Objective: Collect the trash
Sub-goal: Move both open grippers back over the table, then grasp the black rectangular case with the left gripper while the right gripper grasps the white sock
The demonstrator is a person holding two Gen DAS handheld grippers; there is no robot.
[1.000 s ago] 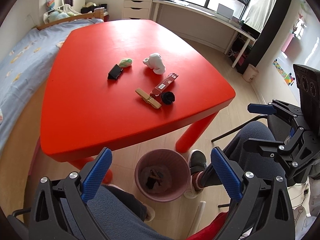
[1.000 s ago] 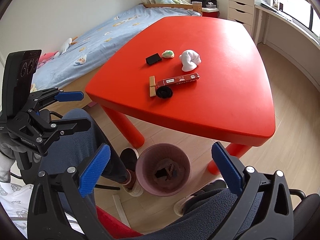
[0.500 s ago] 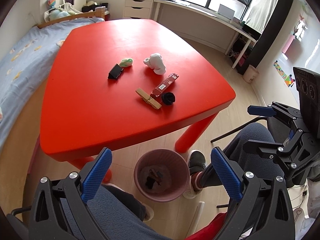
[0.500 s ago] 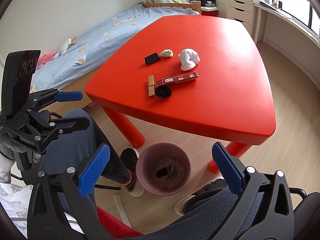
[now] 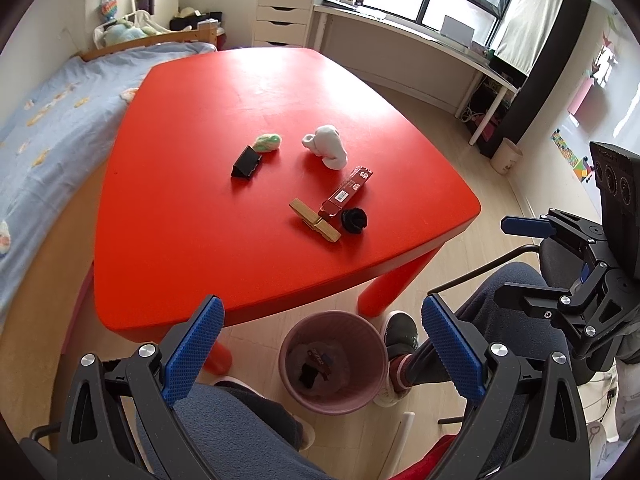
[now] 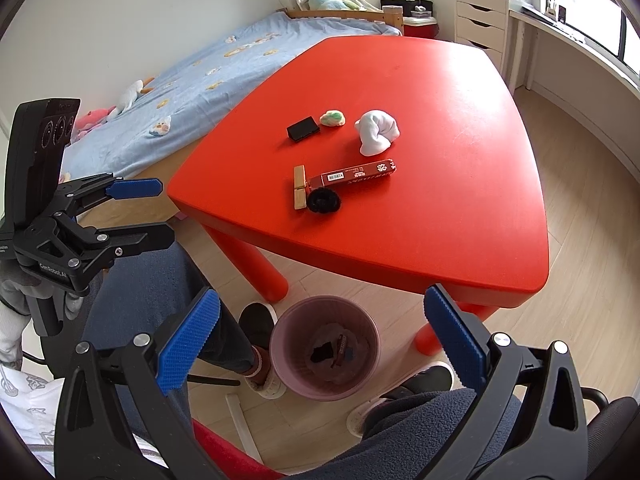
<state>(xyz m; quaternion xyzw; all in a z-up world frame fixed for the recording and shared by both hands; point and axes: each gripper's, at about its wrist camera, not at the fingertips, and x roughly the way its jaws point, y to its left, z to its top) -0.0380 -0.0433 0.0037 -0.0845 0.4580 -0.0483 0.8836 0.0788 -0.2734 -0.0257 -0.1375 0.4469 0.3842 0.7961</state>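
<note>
Little moved since earlier frames: slight camera drift, bin contents resettled; no item lifted, collection pending; left gripper (image 5: 322, 344) and right gripper (image 6: 320, 336) both released, empty, bottom of frame above pink bin (image 5: 372, 338); on red table (image 5: 200, 220), frame centre: one white wad (image 5: 329, 151), one red wrapper (image 5: 347, 193), one clothespin (image 5: 315, 220), one black scrunchie (image 5: 353, 220), one black clip (image 5: 246, 164), one green lump (image 5: 268, 142).
</note>
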